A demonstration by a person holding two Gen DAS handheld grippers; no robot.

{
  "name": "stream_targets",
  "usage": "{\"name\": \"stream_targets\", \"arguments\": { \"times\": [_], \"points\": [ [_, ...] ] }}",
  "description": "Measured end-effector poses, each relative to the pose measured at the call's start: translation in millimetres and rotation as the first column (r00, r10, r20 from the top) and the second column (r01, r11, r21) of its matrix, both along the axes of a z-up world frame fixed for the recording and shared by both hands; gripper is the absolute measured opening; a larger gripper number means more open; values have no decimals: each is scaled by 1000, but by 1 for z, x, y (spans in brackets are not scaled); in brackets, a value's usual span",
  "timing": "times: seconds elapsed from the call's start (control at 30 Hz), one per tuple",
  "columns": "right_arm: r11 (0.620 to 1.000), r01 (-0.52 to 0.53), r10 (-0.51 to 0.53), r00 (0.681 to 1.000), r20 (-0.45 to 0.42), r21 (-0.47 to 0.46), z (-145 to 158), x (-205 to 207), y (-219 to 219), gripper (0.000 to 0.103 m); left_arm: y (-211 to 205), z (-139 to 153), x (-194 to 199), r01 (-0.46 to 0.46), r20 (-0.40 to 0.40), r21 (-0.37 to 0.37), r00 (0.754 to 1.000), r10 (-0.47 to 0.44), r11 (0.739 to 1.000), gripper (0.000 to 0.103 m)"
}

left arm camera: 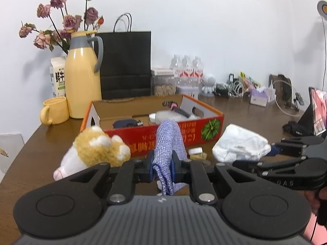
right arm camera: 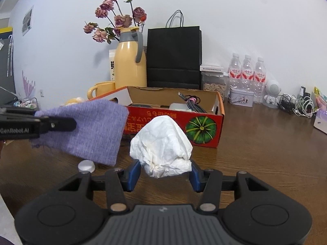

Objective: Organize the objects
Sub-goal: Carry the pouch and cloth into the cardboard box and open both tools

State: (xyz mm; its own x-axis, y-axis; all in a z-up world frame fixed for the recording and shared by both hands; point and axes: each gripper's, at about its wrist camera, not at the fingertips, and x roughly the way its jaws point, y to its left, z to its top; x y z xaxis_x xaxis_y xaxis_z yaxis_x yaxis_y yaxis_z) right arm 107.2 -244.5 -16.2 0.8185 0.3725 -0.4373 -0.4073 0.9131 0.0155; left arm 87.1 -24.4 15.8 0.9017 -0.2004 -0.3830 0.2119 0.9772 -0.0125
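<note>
Two soft things lifted toward the box

The left tool (left arm camera: pixel 162 166) pinches one limp purple cloth (left arm camera: pixel 167 143), best held at a bunched fold; the right tool (right arm camera: pixel 164 172) grips one light, crushable white wad (right arm camera: pixel 161 143). Both hang above the bench (right arm camera: pixel 255 143) before the red box (right arm camera: pixel 173 126); one plush toy (left arm camera: pixel 96 149) waits.

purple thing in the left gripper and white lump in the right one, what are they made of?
Purple rectangular cloth: looks like knitted or woven fabric, matte; fine mesh texture, limp drape from the left hand-held gripper.
White crumpled lump: probably tissue or thin paper, possibly thin plastic; sharp creases, matte, between the right hand-held gripper pads.
</note>
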Motion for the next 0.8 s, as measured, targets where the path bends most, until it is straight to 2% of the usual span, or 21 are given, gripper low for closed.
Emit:
{"name": "stream_targets", "arguments": {
  "times": [0.37, 0.6, 0.8],
  "points": [
    [1000, -24, 23, 999, 47, 8, 19, 15, 20, 49, -1, 25, 21, -22, 77, -33, 997, 25, 999, 15],
    [1000, -27, 26, 995, 100, 7, 40, 46, 38, 49, 3, 38, 60, -77, 94, -107, 992, 87, 991, 15],
    [1000, -16, 15, 993, 120, 10, 53, 89, 53, 49, 10, 44, 100, -138, 89, -158, 984, 154, 978, 15]
  ]
}}
